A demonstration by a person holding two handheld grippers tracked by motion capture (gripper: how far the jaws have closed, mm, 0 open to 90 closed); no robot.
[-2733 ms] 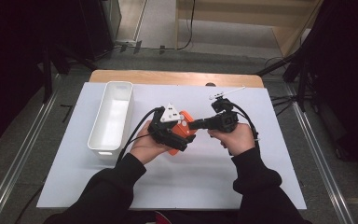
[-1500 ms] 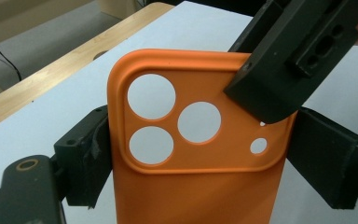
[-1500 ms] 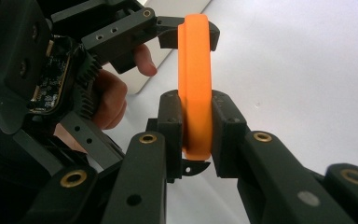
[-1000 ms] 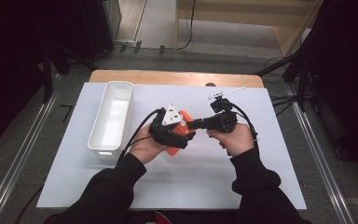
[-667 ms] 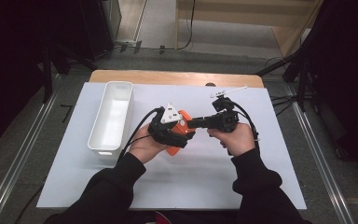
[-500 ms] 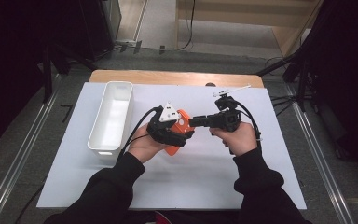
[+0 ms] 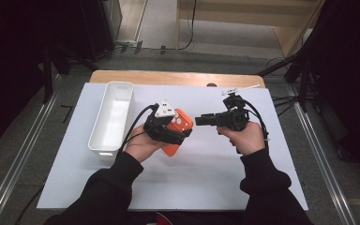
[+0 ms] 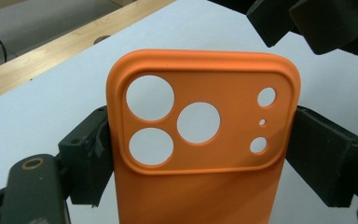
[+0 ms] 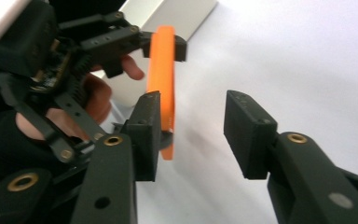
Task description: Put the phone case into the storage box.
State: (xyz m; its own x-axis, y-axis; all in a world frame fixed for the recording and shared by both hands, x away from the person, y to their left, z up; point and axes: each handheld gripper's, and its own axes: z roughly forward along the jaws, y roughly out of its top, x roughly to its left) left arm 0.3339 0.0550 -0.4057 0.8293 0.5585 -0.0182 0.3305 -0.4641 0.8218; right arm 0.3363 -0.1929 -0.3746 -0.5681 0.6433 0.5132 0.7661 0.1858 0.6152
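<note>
While the left tongs grip it, the orange phone case sits at the middle of the high view.

Phone case: an orange phone case (image 7: 177, 131) of matte, smooth material with rounded corners; a raised camera block holds three large round holes and three small ones of differing size, seen clearly in the left gripper view (image 8: 205, 140).

Writing: no brand, label or lettering can be read on the phone case, the tongs or the tray.

Left tongs: the left tongs (image 7: 168, 131) are clenched on the phone case, one black pad on each long side just below the camera block (image 8: 200, 154).

Right tongs: the right tongs (image 7: 201, 121) stand released, right of centre in the high view; their jaws have just been opening. In the right gripper view (image 9: 191, 135) the phone case shows edge-on beside the left pad (image 9: 163, 88), and the gap between the pads is bare.

Table: a white table (image 7: 206, 183) with a wooden strip along its far edge (image 7: 178, 77).

Tray: a long white tray (image 7: 112, 117) lies at the left of the high view, just beside the left hand.

Open room: bare white surface spreads below the hands and to the right.
</note>
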